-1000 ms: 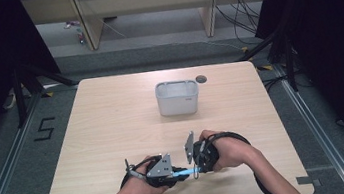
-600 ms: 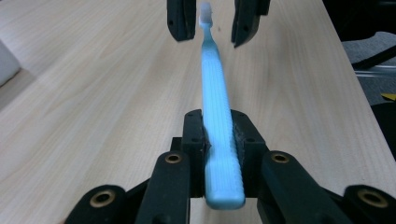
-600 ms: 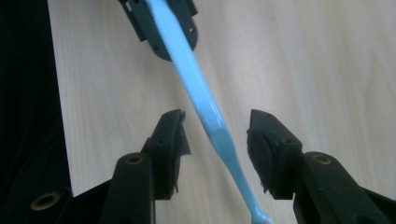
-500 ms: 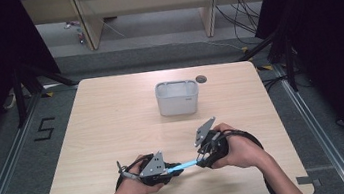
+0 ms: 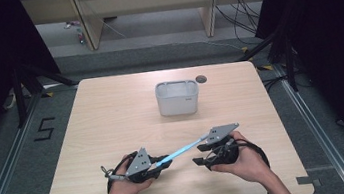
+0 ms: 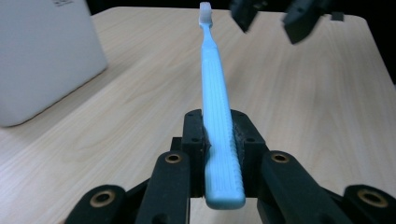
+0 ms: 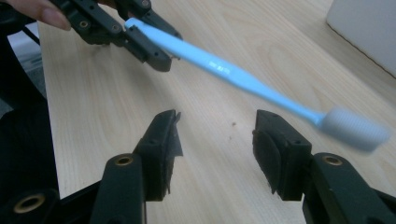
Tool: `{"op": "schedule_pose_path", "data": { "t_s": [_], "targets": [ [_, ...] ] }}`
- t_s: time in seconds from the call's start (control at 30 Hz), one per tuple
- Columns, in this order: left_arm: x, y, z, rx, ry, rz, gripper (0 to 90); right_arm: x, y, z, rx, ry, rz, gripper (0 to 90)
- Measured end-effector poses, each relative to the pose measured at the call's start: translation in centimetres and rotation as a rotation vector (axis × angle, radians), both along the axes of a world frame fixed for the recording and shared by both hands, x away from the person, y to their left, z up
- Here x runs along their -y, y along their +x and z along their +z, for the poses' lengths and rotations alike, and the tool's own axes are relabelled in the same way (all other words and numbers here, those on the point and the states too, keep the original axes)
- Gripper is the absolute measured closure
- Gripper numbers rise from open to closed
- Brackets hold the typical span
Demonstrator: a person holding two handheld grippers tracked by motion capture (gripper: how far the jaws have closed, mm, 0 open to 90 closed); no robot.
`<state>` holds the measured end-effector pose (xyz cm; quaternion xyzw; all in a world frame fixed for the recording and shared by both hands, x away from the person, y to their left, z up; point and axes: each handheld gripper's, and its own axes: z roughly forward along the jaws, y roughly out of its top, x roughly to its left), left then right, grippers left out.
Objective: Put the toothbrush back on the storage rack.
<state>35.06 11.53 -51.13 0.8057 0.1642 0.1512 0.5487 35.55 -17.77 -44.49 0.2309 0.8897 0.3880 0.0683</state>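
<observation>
Since the earlier frame my right gripper [image 5: 203, 161] has let go of the toothbrush [image 5: 182, 151]; its jaws have just been opening, stand spread, and the brush crosses above them with nothing between. My left gripper [image 5: 161, 164] pinches the handle end tight, holding the brush off the table [image 5: 112, 115] near its front edge, bristles toward the bin [image 5: 177, 98] at the back. I'd keep that pinch firm, draw the right hand clear, then tip the head down into the bin.

wooden table [image 5: 112, 120] — white bin [image 5: 177, 98] standing on it
</observation>
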Motion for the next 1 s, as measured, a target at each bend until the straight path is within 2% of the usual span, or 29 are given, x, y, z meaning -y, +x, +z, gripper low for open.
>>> {"op": "schedule_pose_path", "data": {
  "t_s": [0.03,0.07,0.1,0.23,0.27,0.3,0.33,0.4,0.47,0.53,0.57,0.6,0.63,0.7,0.73,0.8,0.83,0.87,0.93,0.97,1.0],
  "targets": [
    [-0.2,0.0,0.0,-0.004,-0.007,0.017,77.9,0.0,-0.1,-0.2,0.008,0.016,-0.007,50.0],
    [-0.3,0.0,0.0,-0.007,-0.031,0.030,77.9,0.0,-0.2,-0.4,0.002,0.022,-0.018,49.3],
    [-0.6,0.0,0.0,-0.004,-0.033,0.046,77.9,0.0,-0.2,-0.6,-0.002,0.039,-0.028,48.7],
    [-1.2,0.0,0.1,0.003,-0.080,0.080,77.9,0.1,-0.1,-1.4,0.000,0.102,-0.070,45.2],
    [-1.4,-0.1,0.1,0.005,-0.079,0.088,77.9,0.1,0.0,-1.5,0.016,0.114,-0.085,43.9],
    [-1.5,-0.1,0.1,0.009,-0.092,0.094,77.9,0.1,0.0,-1.6,-0.001,0.124,-0.102,43.9],
    [-1.6,-0.1,0.1,0.011,-0.097,0.104,77.9,0.1,0.1,-1.8,0.006,0.141,-0.098,43.8],
    [-1.8,-0.2,0.1,0.016,-0.106,0.116,77.9,0.0,0.1,-2.2,-0.001,0.167,-0.130,41.3],
    [-2.0,-0.2,0.1,0.020,-0.129,0.127,77.9,-0.1,0.2,-2.4,-0.039,0.190,-0.145,40.4],
    [-1.9,-0.2,0.0,0.031,-0.155,0.124,77.9,-0.2,0.3,-2.6,-0.050,0.222,-0.172,38.6],
    [-2.0,-0.3,0.1,0.027,-0.141,0.134,77.9,-0.2,0.5,-2.6,-0.049,0.228,-0.175,38.0],
    [-1.9,-0.4,0.1,0.031,-0.145,0.135,77.9,-0.4,0.5,-2.7,-0.081,0.252,-0.197,37.4],
    [-1.9,-0.4,0.2,0.033,-0.144,0.137,77.9,-0.5,0.7,-2.7,-0.076,0.260,-0.197,36.2],
    [-1.8,-0.4,0.2,0.034,-0.152,0.137,77.9,-1.0,0.8,-3.0,-0.108,0.299,-0.216,34.1],
    [-1.8,-0.4,0.2,0.034,-0.152,0.137,77.9,-1.2,1.2,-3.1,-0.084,0.285,-0.202,33.0],
    [-1.7,-0.4,0.2,0.031,-0.155,0.137,77.9,-1.4,1.3,-2.9,-0.094,0.279,-0.211,31.9],
    [-1.7,-0.4,0.2,0.028,-0.155,0.137,77.9,-1.7,1.3,-3.0,-0.128,0.312,-0.218,31.8],
    [-1.6,-0.3,0.1,0.032,-0.170,0.133,77.9,-1.7,1.6,-3.0,-0.108,0.305,-0.216,31.6],
    [-1.5,-0.3,0.0,0.029,-0.172,0.129,77.9,-2.0,1.8,-3.0,-0.133,0.338,-0.220,31.5],
    [-1.5,-0.4,0.1,0.025,-0.155,0.133,77.9,-2.2,1.8,-2.9,-0.151,0.341,-0.237,31.5],
    [-1.5,-0.4,0.1,0.025,-0.153,0.131,77.9,-2.1,2.1,-2.9,-0.126,0.332,-0.229,31.5]
  ]
}}
